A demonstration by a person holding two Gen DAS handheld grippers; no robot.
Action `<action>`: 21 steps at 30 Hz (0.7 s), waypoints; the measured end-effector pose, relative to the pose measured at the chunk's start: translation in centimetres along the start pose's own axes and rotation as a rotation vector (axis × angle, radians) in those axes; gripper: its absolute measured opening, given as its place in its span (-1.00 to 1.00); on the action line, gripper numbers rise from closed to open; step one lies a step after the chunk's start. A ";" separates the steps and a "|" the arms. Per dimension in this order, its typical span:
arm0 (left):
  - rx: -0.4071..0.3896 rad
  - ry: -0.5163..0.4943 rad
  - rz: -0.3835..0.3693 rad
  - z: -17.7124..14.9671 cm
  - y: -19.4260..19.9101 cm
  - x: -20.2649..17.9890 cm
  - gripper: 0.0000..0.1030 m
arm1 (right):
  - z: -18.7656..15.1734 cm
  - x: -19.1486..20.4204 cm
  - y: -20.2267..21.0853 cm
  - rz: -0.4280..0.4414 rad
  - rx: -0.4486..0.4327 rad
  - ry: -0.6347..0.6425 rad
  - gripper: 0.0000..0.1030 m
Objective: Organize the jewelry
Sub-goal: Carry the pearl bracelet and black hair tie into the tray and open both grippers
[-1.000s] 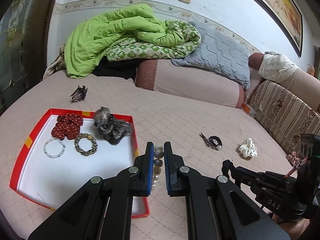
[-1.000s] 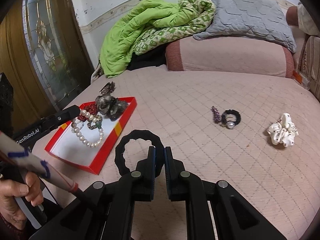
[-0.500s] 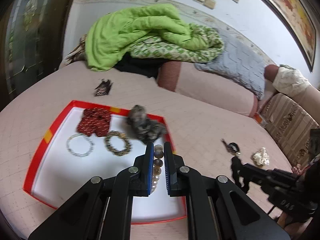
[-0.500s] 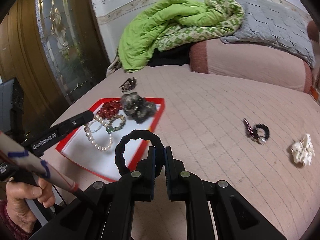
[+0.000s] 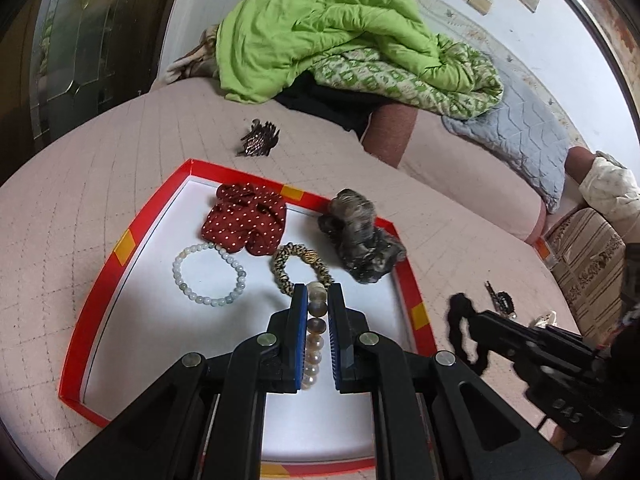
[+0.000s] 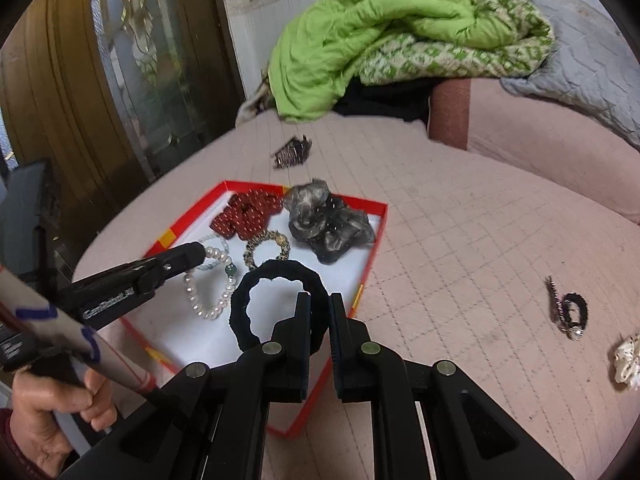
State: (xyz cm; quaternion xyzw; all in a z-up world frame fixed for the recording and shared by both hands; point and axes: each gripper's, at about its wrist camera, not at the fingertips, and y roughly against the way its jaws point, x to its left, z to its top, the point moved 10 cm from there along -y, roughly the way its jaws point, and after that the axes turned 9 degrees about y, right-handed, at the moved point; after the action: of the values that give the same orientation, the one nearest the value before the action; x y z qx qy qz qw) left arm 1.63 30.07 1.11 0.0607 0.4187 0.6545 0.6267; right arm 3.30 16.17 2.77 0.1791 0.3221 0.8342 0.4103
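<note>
The job looks roughly half done. A red-rimmed tray lies on the bed near its left edge, and it already carries a red dotted scrunchie, a pale bead bracelet, a leopard-print hair tie and a grey scrunchie slumped over the tray's far right corner.

Two more pieces are on their way in. The left gripper has its jaws clenched on a pearl bracelet, which hangs above the tray's white floor near the right rim. The right gripper has its jaws clamped on a black hair tie, held over the tray's near right edge. Neither is set down yet.

Left out on the bed are a dark hair claw beyond the tray's far edge, a small black hair tie with a beaded clip well off toward the bed's right side, and a white scrunchie at the right edge of the view. I judge those three still need collecting.

As for writing, the left tool's finger carries a white brand mark, seen from the right wrist, which seems to read "GenRobot.AI" but is blurred. The right tool's body shows embossed letters, perhaps "DAS", seen upside down.
</note>
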 end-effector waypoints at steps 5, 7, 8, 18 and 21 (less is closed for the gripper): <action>0.027 0.024 0.023 0.2 -1.1 1.3 -0.82 | 0.1 0.1 -3.3 -0.013 0.066 0.007 -0.81; 0.033 0.034 0.032 0.4 -1.4 1.8 -0.82 | 0.1 0.1 -4.2 -0.010 0.081 0.004 -0.81; 0.035 0.041 0.038 0.4 -1.6 2.1 -0.82 | 0.1 0.2 -4.6 -0.013 0.089 0.005 -0.81; 0.073 0.064 0.053 0.3 -3.1 2.7 -0.82 | 0.1 -0.4 -7.5 -0.020 0.132 0.000 -0.80; 0.078 0.059 0.054 0.1 -3.4 2.2 -0.82 | 0.1 -0.5 -8.1 -0.025 0.143 0.008 -0.80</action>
State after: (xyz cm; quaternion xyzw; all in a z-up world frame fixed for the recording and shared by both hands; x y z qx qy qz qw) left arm 3.84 31.61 -1.95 0.0771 0.4603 0.6559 0.5933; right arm 8.21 19.51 -2.69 0.2005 0.3846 0.8047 0.4055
